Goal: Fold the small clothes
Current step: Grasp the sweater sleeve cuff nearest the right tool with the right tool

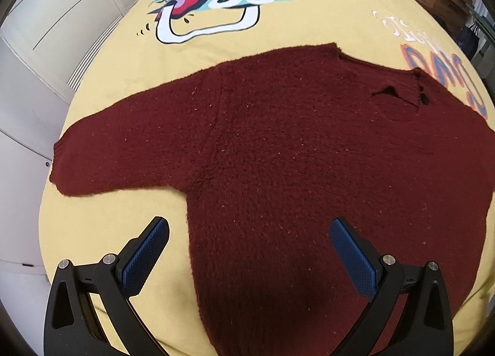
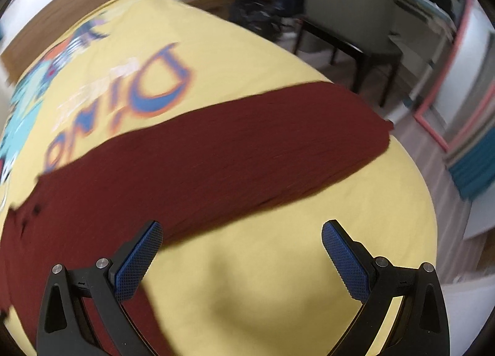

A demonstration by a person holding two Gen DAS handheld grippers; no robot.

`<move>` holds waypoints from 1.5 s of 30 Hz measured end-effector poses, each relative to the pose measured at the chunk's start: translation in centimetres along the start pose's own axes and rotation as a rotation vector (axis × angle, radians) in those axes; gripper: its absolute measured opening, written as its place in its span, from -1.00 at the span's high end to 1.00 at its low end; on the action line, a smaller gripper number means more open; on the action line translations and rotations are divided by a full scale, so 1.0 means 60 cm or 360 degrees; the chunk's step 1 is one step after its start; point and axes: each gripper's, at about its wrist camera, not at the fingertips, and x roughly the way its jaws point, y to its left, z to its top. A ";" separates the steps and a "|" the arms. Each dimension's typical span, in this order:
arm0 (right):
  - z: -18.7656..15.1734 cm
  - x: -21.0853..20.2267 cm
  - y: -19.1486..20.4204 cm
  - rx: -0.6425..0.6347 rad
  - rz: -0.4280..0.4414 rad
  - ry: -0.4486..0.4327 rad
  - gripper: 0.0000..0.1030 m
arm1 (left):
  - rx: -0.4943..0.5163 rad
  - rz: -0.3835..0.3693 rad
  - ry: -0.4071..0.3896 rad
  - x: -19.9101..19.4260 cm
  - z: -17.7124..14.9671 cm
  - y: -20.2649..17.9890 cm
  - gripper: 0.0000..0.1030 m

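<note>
Sweater [image 1: 278,145] — fuzzy maroon knit — lies flat, sleeves spread wide.

sweater [image 1: 278,145] flat on bedspread [image 1: 102,232], sleeves outspread

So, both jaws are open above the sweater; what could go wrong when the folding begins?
The dark red sweater is thick and fuzzy, so the left gripper may pinch only the top layer. The right sleeve reaches almost to the edge of the yellow bedspread, so it could slide off. The right view is blurred, so the right gripper may miss.
</note>
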 end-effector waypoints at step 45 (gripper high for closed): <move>0.134 0.183 -0.184 0.0477 0.0055 0.0370 -0.41 | 0.0102 -0.0038 0.0099 0.066 -0.008 -0.018 -0.98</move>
